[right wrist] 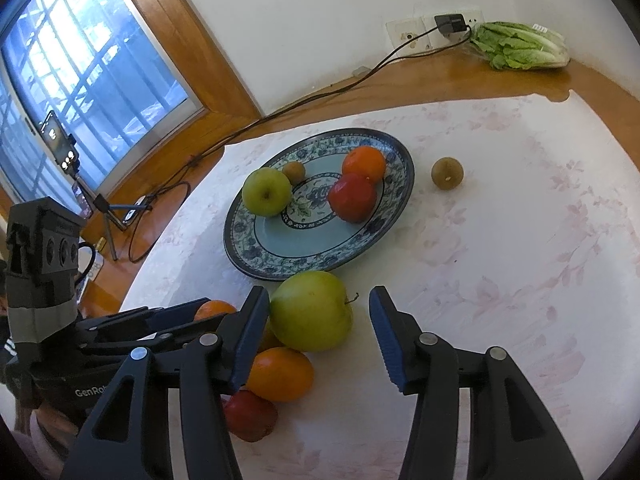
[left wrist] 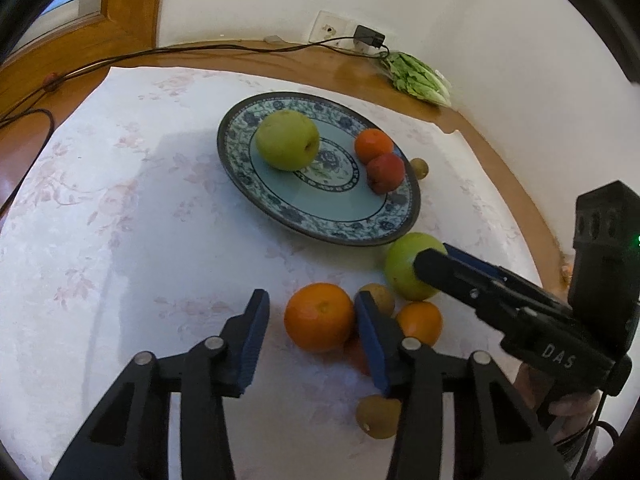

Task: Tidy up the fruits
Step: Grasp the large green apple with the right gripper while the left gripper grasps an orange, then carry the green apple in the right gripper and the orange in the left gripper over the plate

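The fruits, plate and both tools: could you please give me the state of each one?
Left tool: open, around an orange, not closed.
Right tool: open, around a green apple on the cloth.
Plate: holds a green apple, orange, red fruit and small brown fruit.
Brown fruit: on the cloth, beside the plate.
Red fruit: on the cloth.

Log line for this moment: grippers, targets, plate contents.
left gripper: open around orange | right gripper: open around green apple | plate: holds several fruits | status: pre-grasp
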Demonstrator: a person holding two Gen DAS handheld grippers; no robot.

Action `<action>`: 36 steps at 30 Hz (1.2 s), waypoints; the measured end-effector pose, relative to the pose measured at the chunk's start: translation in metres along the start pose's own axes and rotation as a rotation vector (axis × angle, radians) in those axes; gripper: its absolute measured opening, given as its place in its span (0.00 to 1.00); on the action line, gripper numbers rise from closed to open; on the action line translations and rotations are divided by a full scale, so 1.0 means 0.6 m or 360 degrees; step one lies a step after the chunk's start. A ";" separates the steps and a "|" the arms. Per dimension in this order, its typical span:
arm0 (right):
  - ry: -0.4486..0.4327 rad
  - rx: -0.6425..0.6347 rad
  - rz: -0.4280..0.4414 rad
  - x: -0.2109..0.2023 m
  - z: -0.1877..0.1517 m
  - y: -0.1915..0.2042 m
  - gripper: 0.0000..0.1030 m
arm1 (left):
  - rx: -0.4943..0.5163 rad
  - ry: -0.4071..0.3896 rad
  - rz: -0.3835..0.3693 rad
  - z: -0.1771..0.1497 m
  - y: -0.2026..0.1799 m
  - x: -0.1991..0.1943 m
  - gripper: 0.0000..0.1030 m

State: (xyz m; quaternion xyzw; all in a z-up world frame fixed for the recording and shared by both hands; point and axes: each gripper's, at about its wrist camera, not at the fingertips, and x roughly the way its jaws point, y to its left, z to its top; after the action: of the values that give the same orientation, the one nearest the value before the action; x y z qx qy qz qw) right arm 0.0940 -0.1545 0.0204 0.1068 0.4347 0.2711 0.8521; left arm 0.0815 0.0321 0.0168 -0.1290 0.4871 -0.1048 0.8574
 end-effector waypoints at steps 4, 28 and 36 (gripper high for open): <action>0.0047 0.0008 0.0017 0.012 -0.005 0.001 0.52 | 0.0002 0.0000 -0.0026 -0.001 -0.001 -0.001 0.37; -0.0006 0.0001 0.0029 -0.005 -0.003 0.003 0.45 | -0.0030 -0.0079 -0.0033 0.010 0.002 -0.029 0.36; -0.0034 0.0007 0.0020 -0.012 0.000 0.002 0.45 | 0.0007 -0.0159 0.0013 0.031 -0.011 -0.045 0.36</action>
State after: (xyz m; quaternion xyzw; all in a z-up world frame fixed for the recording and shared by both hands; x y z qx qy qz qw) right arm 0.0901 -0.1572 0.0257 0.1143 0.4255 0.2744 0.8548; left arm 0.0834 0.0362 0.0497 -0.1301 0.4440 -0.0959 0.8813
